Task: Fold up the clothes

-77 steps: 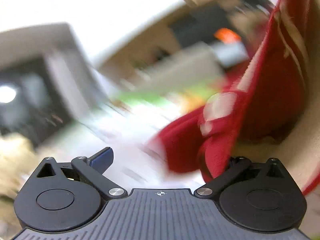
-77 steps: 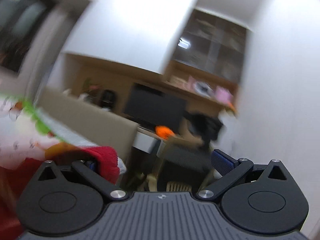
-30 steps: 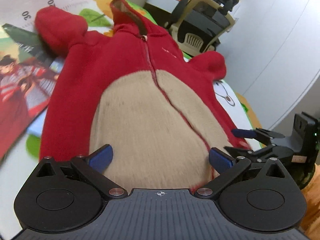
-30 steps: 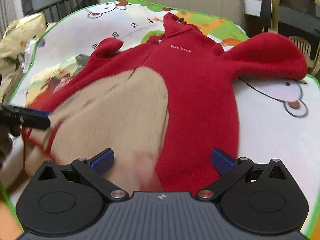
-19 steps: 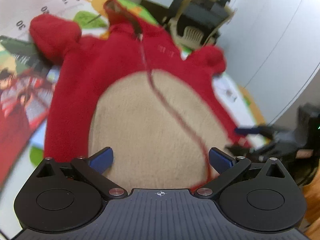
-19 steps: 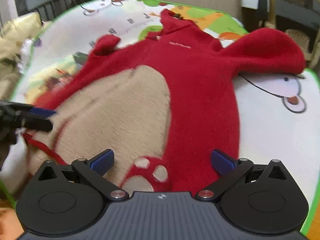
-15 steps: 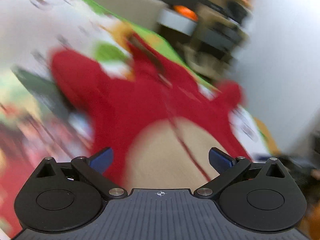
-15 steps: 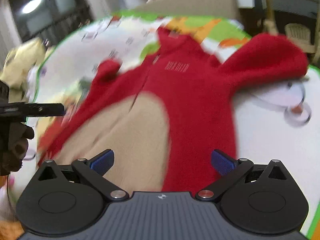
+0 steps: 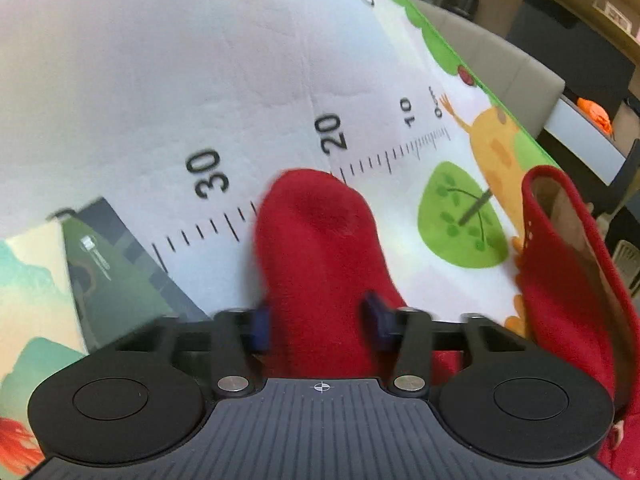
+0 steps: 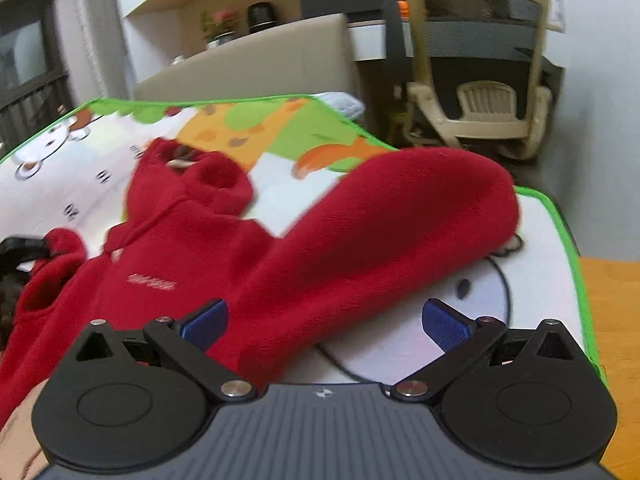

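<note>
Fleece, red and fuzzy, makes up the little hooded suit (image 10: 192, 264) that lies flat on the play mat (image 9: 200, 80). The mat is smooth, mostly white, with a printed ruler, a green leaf, cartoon animals and a bright green edge.

On the mat, the left sleeve (image 9: 320, 240) is a soft rounded tube with a blunt end that reaches the ruler marks. The left gripper (image 9: 320, 322) has its two blue pads close on either side of this sleeve, pressing into the fluff, so it is clamped on it. The pads are blurry and partly hidden by the cloth. Beside the sleeve, the hood (image 9: 560, 240) stands up with a tan inside; its lower part is cut off by the gripper body.

The right sleeve (image 10: 380, 232) is fat and puffy and lies across the mat toward its far corner. The right gripper (image 10: 324, 322) sits low over it with its jaws wide apart, touching nothing that can be seen. Small pale letters on the chest are too blurry to read. Past the mat stands a beige plastic chair (image 10: 480, 80).
</note>
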The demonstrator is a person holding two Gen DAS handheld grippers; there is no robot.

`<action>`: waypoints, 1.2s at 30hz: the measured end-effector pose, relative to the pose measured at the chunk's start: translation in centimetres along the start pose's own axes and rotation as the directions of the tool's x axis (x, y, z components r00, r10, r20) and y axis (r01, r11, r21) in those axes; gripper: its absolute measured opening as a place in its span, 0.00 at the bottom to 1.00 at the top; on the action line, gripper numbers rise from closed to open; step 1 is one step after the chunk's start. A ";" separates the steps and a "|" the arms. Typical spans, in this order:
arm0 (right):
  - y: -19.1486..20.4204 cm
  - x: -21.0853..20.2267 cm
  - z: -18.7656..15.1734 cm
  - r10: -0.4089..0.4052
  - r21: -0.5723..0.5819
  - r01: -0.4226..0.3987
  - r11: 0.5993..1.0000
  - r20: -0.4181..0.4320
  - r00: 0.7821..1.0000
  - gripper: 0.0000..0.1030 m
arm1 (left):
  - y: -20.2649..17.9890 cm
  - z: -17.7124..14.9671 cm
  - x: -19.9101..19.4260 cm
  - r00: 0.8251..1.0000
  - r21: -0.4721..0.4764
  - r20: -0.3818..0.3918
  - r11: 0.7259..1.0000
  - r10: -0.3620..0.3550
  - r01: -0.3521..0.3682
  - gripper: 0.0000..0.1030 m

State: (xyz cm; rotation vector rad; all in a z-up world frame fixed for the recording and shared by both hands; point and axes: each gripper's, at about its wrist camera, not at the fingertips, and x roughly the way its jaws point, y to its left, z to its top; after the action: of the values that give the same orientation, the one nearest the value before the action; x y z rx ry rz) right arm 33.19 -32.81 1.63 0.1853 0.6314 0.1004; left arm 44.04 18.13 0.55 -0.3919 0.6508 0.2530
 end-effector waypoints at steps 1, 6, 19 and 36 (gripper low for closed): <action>-0.6 0.2 -0.2 -0.009 0.020 0.009 1.000 0.004 1.000 1.00 | -0.4 -0.1 -1.1 0.999 0.039 0.042 0.999 -0.008 0.006 0.15; -2.5 0.4 -1.5 -0.022 0.101 0.021 0.995 0.013 1.000 1.00 | -4.6 0.6 -10.2 0.936 0.240 0.278 0.959 -0.217 0.151 0.14; 2.7 -2.0 0.5 0.114 -0.019 -0.112 0.993 0.112 0.987 1.00 | -13.8 -12.7 -14.5 0.787 0.563 -0.244 0.579 -0.566 0.590 0.93; 8.5 4.1 2.3 0.218 -0.030 -0.217 0.976 0.032 0.975 0.12 | -10.4 -9.9 -13.9 0.804 0.339 -0.031 0.750 -0.594 0.568 1.00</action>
State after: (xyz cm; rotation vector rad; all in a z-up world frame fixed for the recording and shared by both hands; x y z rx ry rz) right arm 37.52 -24.21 2.77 0.2302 0.5728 0.3162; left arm 31.61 3.07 4.97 -0.2382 0.4506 -0.4423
